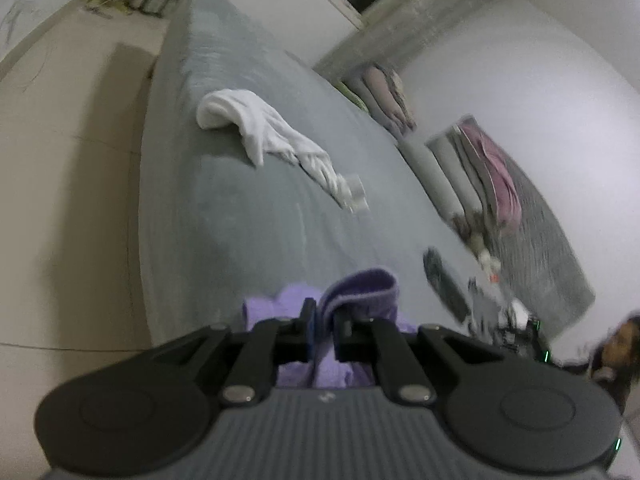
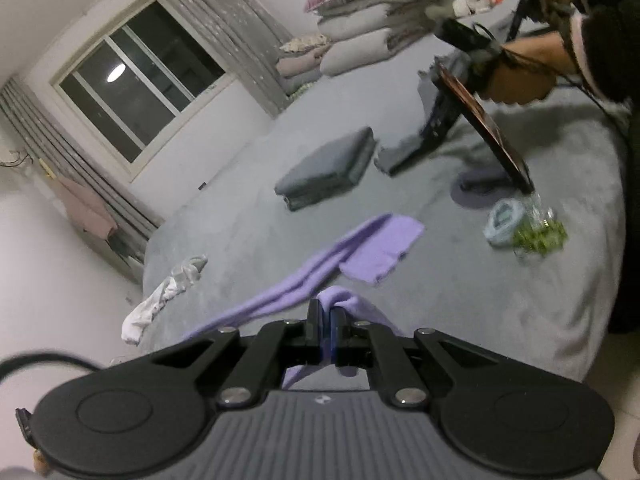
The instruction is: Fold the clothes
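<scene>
A lilac garment [image 2: 320, 264] was seen stretched in a long band across the grey bed [image 2: 460, 300], near its edge. In the right wrist view, the right hand-held gripper [image 2: 327, 326] was pressed together on a bunched end of that garment, lilac cloth being pinched between its fingers, while the far end lay flat on the bed in a folded rectangle. In the left wrist view, the left hand-held gripper [image 1: 325, 322] was narrowed onto a lilac fold with a darker ribbed band, which was caught between its fingers and arched above them; more lilac cloth was bunched beneath.

A white garment [image 1: 264, 132] was left crumpled further along the bed, near its side edge and well apart from the lilac one. A folded grey stack [image 2: 328, 170] was set near the middle of the bed, with a second grey folded piece [image 2: 400, 156] just beside it. Pillows [image 2: 360, 28] were piled at the far end, below a window [image 2: 132, 80]. A person's forearm [image 2: 532, 68] was seen over the far side of the bed, blurred, with dark equipment that could not be made out clearly. A pale blue ring [image 2: 504, 220] and a green object [image 2: 540, 238] lay close together near that side.
</scene>
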{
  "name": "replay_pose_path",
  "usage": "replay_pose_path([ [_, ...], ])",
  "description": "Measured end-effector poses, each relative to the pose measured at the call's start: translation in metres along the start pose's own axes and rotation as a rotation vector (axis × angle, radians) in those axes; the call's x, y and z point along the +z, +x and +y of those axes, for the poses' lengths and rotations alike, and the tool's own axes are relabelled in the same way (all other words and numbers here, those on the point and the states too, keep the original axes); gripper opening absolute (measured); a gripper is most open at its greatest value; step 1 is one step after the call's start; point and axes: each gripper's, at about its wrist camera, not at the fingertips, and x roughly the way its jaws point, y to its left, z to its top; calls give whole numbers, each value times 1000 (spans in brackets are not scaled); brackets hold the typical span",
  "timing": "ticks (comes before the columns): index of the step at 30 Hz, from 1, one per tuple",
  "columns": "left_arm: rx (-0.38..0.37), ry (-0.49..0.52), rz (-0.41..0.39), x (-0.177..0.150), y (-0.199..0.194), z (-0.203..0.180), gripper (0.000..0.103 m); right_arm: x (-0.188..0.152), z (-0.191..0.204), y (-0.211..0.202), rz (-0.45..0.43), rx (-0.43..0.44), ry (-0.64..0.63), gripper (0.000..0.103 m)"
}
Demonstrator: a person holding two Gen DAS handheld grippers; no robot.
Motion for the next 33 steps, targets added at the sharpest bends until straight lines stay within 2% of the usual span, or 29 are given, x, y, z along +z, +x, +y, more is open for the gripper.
replay_pose_path([
  [1,7,10,14,-3,-2,0,12,-2,-4,-1,1,5,13,5],
  [4,14,20,17,-9,-17,5,28,-5,-12,-13,-18,4,30,5],
  [5,15,25,13,-12,-23,6,39,-6,-14,-20,-31,0,32,6],
  [6,15,25,7,-13,-28,7,44,-8,-16,-27,-45,1,33,6],
  [11,14,43,-25,-16,-41,7,46,-9,-14,-57,-92,0,-1,6],
  [15,73,16,15,-5,-10,15,49,-11,-1,-49,-69,-4,-68,11],
  [18,153,-24,71,2,29,25,49,-12,19,-25,-31,29,-129,15],
  [20,200,-7,99,4,53,25,49,-14,37,-6,-8,24,-192,23],
  [23,232,32,114,3,79,19,45,-14,54,23,13,15,-235,25],
  [24,243,61,109,3,84,14,38,-12,56,32,16,14,-236,25],
  [25,256,95,104,2,88,10,26,-10,58,41,18,10,-237,25],
  [26,269,130,98,2,93,5,20,-8,58,51,18,0,-236,25],
  [29,310,204,59,3,97,-10,20,0,51,82,26,-52,-215,25],
  [33,315,178,-55,20,83,-19,19,6,40,105,25,-133,-211,25],
])
